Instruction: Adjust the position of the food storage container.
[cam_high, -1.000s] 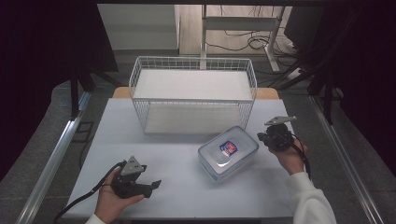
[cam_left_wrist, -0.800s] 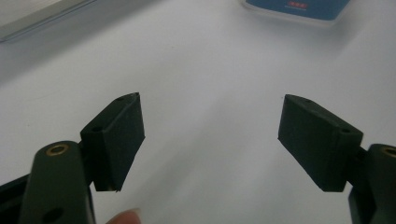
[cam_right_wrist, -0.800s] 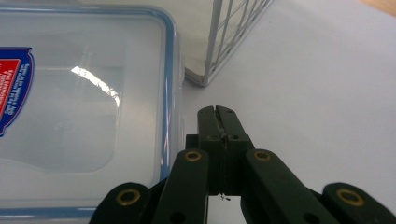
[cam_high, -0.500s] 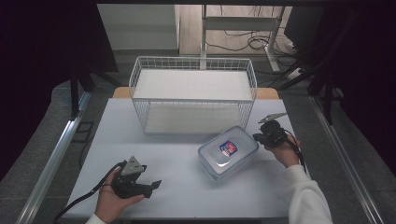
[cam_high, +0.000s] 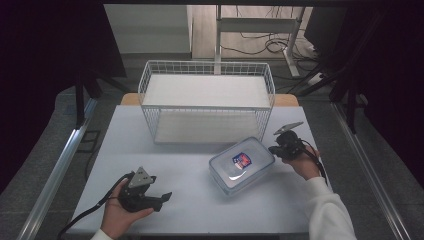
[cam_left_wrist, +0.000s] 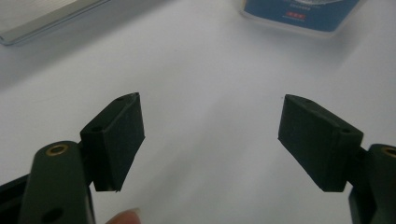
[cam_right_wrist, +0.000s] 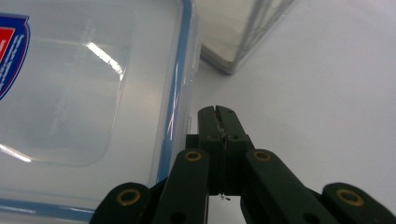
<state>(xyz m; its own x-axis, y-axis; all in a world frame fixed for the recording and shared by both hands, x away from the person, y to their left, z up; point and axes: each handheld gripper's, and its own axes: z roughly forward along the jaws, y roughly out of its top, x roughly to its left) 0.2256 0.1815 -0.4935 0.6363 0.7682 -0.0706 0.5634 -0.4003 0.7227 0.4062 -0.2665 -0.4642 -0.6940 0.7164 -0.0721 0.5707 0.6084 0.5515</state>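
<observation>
On the white desk (cam_high: 200, 210), the right claw (cam_high: 273, 149), pressed together, sits just beside, perhaps touching, the lidded plastic container (cam_high: 242, 165) before a wire basket (cam_high: 207, 102); the left claw (cam_high: 165, 197) rests apart, empty.

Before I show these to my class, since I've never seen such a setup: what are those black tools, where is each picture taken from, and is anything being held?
A person sits at a white table with a hand-held two-jaw gripper in each hand. The high view looks down from above; the other two pictures come from cameras riding on the grippers, looking along their black jaws. The left gripper rests near the table's front, jaws open with nothing between them. The right gripper has its jaws shut on nothing, their tips beside the right edge of a clear plastic food container with a blue-rimmed lid and a red-and-blue label. Whether they touch it I cannot tell. Behind it stands a white wire basket.
</observation>
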